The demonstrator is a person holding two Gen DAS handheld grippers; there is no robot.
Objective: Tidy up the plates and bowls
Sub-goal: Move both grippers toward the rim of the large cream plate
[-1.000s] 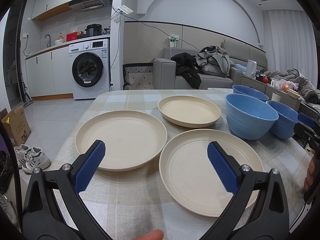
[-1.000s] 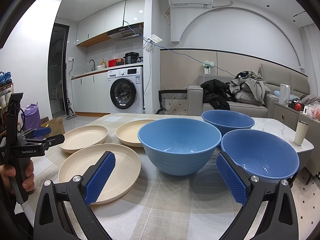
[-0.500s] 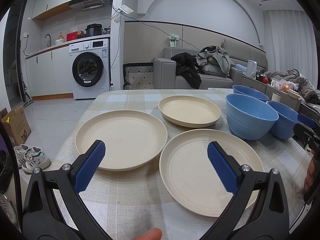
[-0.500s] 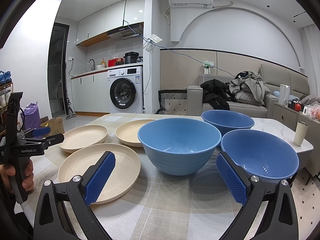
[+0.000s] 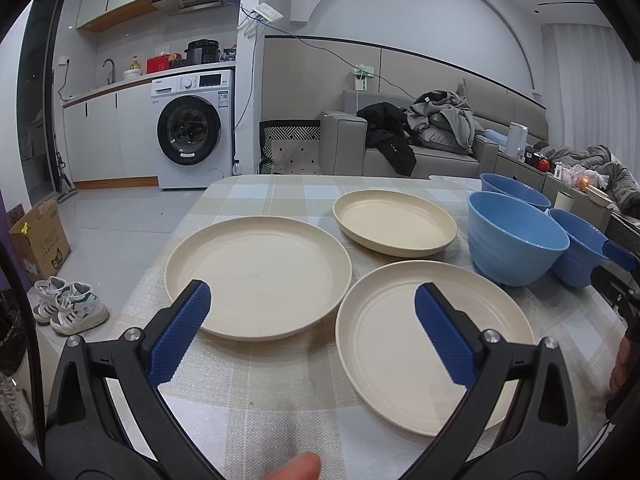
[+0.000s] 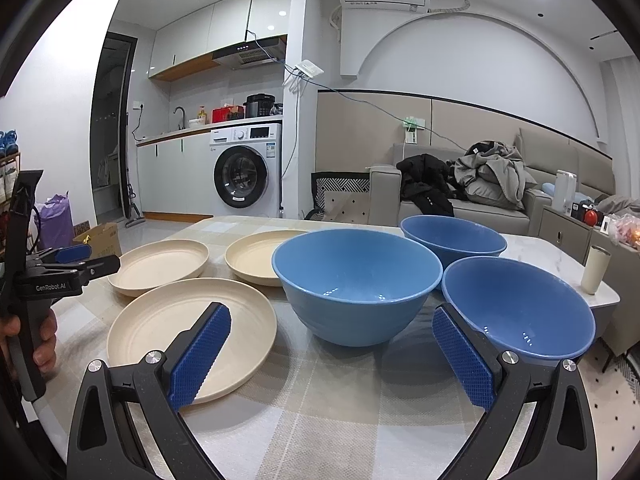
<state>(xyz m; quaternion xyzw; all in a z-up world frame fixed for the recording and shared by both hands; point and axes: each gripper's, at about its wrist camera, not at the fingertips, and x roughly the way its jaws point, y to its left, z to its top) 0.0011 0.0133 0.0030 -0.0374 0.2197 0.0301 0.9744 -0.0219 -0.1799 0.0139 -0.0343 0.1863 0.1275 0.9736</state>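
On the tabletop [image 5: 280, 408] three plates [image 5: 258, 276] lie ahead of our left gripper [image 5: 308, 302], three bowls [image 6: 356, 284] ahead of our right gripper [image 6: 332, 330]. Both grippers hover spread apart and empty, each nearer its own group.

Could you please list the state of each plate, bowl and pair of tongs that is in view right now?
Left tongs: open, holding nothing.
Right tongs: open, holding nothing.
Near plate: empty, flat on the table, unstacked.
Left plate: empty, flat, unstacked.
Far plate: empty, flat, unstacked.
Middle bowl: upright, empty.
Right bowl: upright, empty.
Far bowl: upright, empty.
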